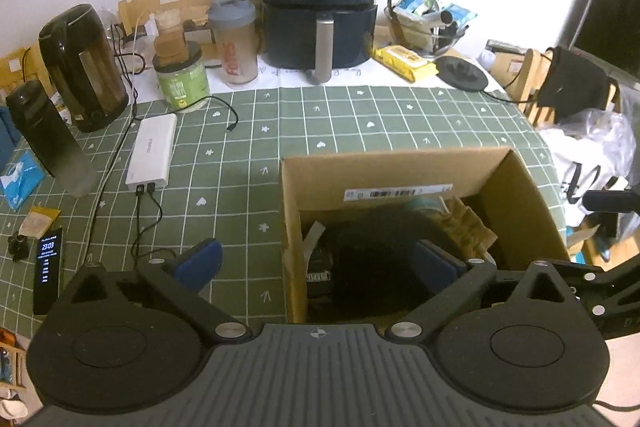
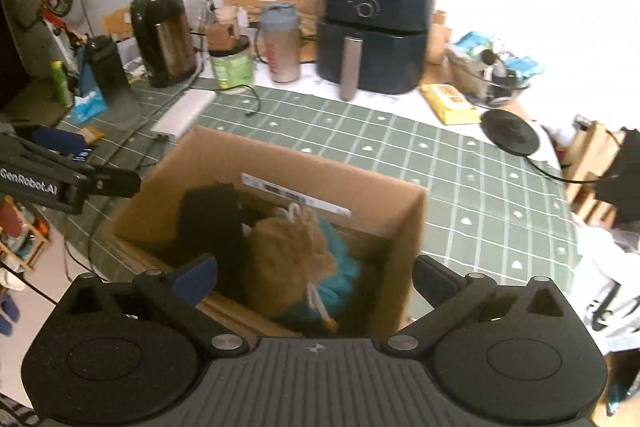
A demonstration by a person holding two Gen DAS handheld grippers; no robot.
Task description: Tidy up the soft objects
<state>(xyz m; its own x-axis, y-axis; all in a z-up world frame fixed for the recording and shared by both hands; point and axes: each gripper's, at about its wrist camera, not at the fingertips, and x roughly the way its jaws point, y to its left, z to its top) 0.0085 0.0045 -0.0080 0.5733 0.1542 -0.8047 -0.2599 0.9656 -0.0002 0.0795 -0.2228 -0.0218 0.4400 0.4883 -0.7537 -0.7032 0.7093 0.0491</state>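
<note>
An open cardboard box [image 1: 520,195] [image 2: 280,155] stands on the green checked tablecloth [image 1: 340,119]. Inside it lie a black soft item [image 1: 372,259] [image 2: 212,219], a tan drawstring pouch [image 2: 288,255] [image 1: 468,223] and a teal soft item [image 2: 340,263]. My left gripper [image 1: 320,259] is open and empty, one blue pad outside the box's left wall, the other over the black item. My right gripper [image 2: 316,277] is open and empty above the box's near edge, straddling the pouch without touching it. The left gripper's finger [image 2: 60,143] shows at the right wrist view's left edge.
Along the back stand a dark air fryer [image 1: 320,7], a shaker bottle [image 1: 236,39], a green jar [image 1: 182,75], a black kettle [image 1: 80,67] and a dark bottle [image 1: 48,139]. A white power bank [image 1: 152,151] with cables, a phone [image 1: 48,267], a yellow packet [image 1: 404,61] and a glass bowl [image 1: 428,27] lie around.
</note>
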